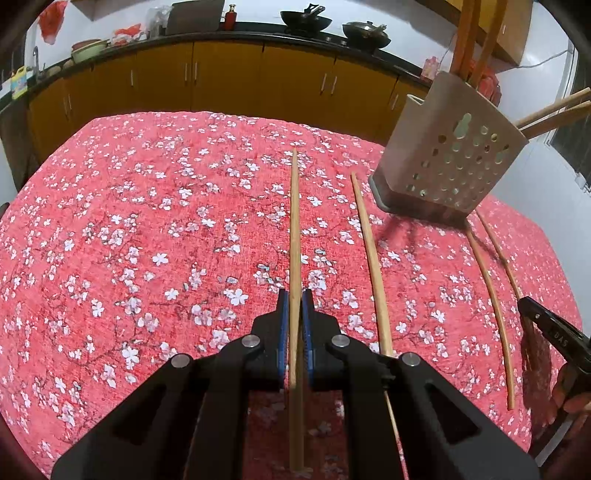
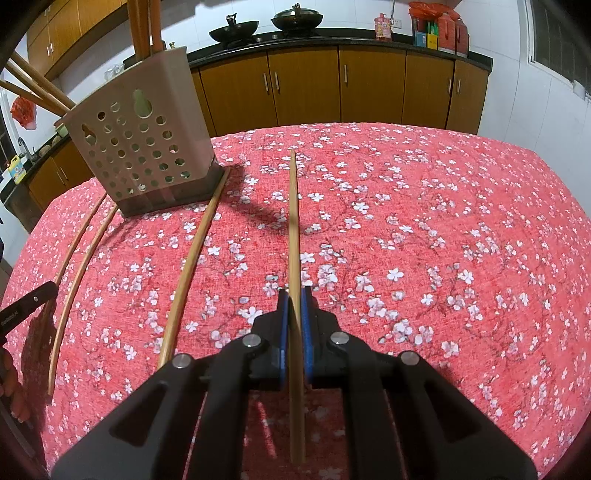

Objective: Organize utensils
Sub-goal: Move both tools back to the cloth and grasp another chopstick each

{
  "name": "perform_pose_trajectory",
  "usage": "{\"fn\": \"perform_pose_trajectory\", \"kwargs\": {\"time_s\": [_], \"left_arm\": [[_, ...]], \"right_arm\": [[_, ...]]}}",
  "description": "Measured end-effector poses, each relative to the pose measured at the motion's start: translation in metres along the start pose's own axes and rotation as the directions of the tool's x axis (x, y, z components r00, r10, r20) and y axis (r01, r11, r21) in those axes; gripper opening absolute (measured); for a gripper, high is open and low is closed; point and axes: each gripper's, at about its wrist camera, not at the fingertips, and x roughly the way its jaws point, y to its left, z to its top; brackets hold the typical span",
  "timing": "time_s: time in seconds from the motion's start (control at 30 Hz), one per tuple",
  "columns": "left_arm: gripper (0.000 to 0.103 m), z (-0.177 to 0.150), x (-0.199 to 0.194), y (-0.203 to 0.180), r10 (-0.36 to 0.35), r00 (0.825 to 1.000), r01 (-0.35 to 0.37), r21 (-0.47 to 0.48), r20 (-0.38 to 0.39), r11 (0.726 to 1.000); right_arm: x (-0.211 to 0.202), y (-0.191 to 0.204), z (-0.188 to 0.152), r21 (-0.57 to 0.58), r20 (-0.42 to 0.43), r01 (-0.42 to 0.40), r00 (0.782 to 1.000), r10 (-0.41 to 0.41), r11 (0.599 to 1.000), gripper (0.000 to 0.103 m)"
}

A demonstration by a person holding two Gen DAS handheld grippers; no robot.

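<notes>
My left gripper [image 1: 294, 299] is shut on a wooden chopstick [image 1: 294, 221] that points straight ahead over the red floral tablecloth [image 1: 147, 221]. My right gripper [image 2: 294, 297] is likewise shut on a chopstick [image 2: 293, 221]. Between the two grippers, a loose chopstick [image 1: 371, 258] [image 2: 188, 266] and a thinner one [image 1: 489, 295] [image 2: 74, 273] lie on the cloth. A beige perforated utensil holder [image 1: 443, 158] [image 2: 147, 147] stands at the far side with several chopsticks [image 1: 469, 37] [image 2: 144, 29] sticking out. Each view catches the other gripper at its edge: the right gripper [image 1: 554, 336] and the left gripper [image 2: 26, 306].
Behind the table runs a dark kitchen counter [image 1: 258, 31] over yellow-brown cabinets [image 2: 369, 88], with two woks [image 2: 236, 29] on the stove. A hand [image 1: 572, 395] shows at the right edge of the left wrist view. The tablecloth stretches wide to the left [image 1: 110, 258] and right [image 2: 443, 258].
</notes>
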Motion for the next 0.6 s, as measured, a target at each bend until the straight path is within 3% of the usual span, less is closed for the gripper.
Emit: {"fn": "perform_pose_trajectory", "kwargs": {"time_s": [0.6], "left_arm": [[0.009, 0.0007, -0.0003, -0.0005, -0.009, 1.000, 0.009, -0.013, 0.000, 1.000]], "right_arm": [[0.0002, 0.0000, 0.0002, 0.000, 0.000, 0.000, 1.000, 0.000, 1.000, 0.009]]}}
